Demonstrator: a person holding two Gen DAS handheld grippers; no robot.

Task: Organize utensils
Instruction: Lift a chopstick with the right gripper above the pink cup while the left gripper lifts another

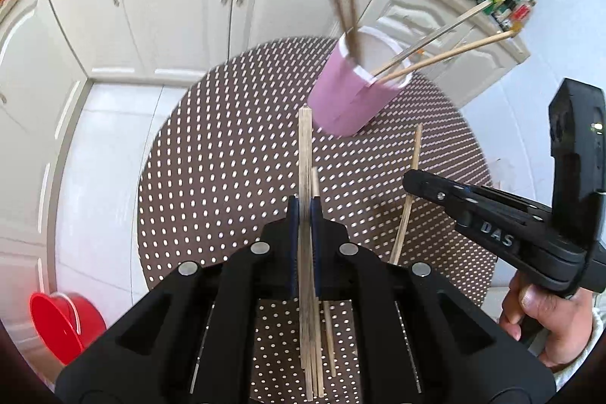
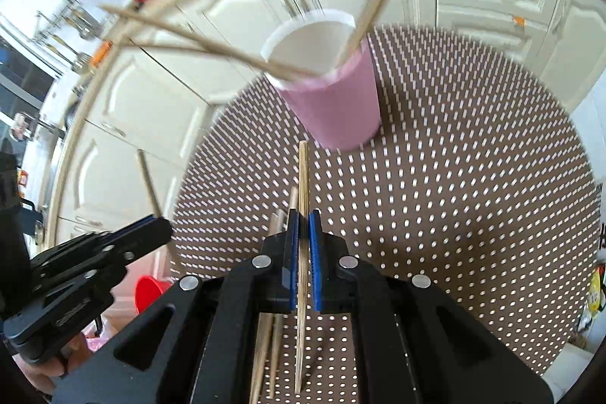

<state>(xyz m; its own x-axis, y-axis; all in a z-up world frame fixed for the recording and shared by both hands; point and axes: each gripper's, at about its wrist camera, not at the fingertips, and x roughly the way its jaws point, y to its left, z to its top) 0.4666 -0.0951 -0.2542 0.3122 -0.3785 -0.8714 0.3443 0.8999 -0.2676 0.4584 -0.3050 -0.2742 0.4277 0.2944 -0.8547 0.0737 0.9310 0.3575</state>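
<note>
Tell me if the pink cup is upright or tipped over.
Upright: the pink cup stands on its base on the dotted mat, open mouth up, with chopsticks leaning out over its rim.

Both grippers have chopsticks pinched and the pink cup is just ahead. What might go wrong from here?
1. The pink cup already holds chopsticks leaning far past its rim; a nudge from the incoming ones may well tip it.
2. The left gripper pinches its chopsticks near mid-length, so they may pivot or slip on the way.
3. The right gripper, holding one chopstick, sits close beside the left; they could collide at the cup.
</note>
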